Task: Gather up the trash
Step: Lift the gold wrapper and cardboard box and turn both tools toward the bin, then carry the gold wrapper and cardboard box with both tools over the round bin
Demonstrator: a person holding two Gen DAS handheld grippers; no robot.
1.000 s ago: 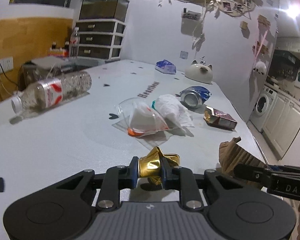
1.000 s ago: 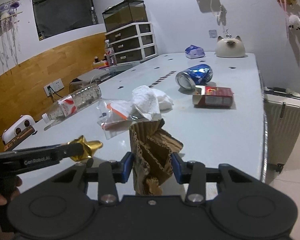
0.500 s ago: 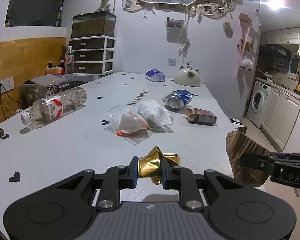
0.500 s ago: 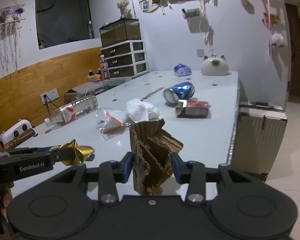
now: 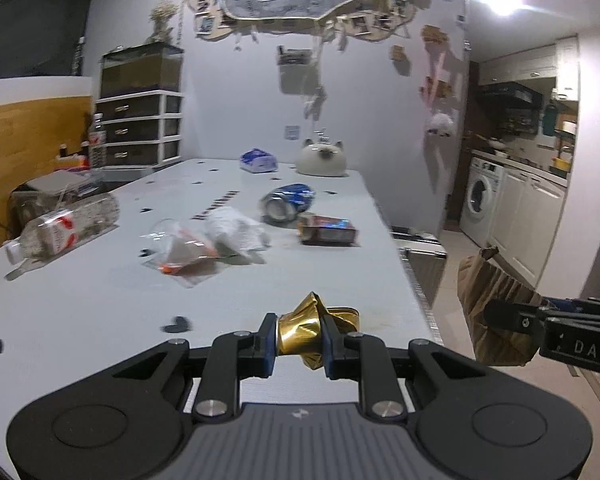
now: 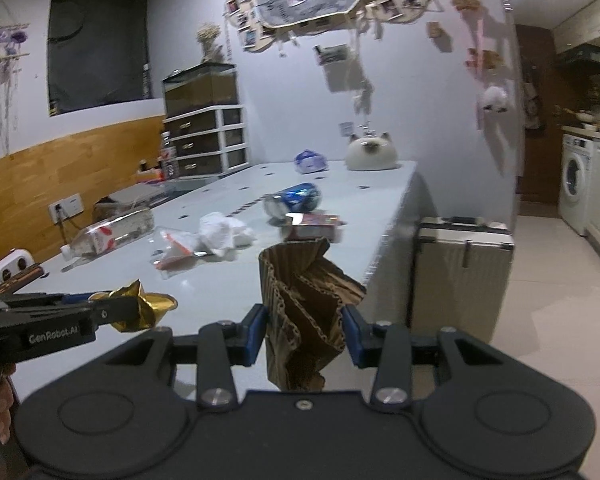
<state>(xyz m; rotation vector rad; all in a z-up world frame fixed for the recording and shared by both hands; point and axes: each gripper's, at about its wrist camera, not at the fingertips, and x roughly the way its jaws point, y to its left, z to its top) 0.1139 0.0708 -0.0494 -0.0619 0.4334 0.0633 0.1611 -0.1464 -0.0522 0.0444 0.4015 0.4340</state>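
My left gripper [image 5: 299, 340] is shut on a crumpled gold foil wrapper [image 5: 306, 326], held above the near end of the white table [image 5: 80, 300]. My right gripper [image 6: 303, 334] is shut on a crushed piece of brown corrugated cardboard [image 6: 304, 300], near the table's right edge. In the left wrist view the cardboard [image 5: 488, 304] hangs past that edge, over the floor. The gold wrapper [image 6: 140, 308] shows at the left of the right wrist view. More litter lies farther up the table: a clear plastic bottle [image 5: 64, 228], a plastic bag [image 5: 184, 252], crumpled white paper [image 5: 236, 232], a blue can [image 5: 288, 202], a small red box [image 5: 328, 232].
A cat-shaped white jar [image 5: 322, 160] and a blue packet [image 5: 258, 162] sit at the table's far end. A drawer unit [image 5: 140, 128] stands at the back left. A beige suitcase [image 6: 464, 276] stands beside the table's right edge. A washing machine [image 6: 576, 184] is farther right.
Both grippers have drawn back from the litter, which now looks smaller and farther away. The cardboard has passed the table's right edge. Both grips are unchanged.
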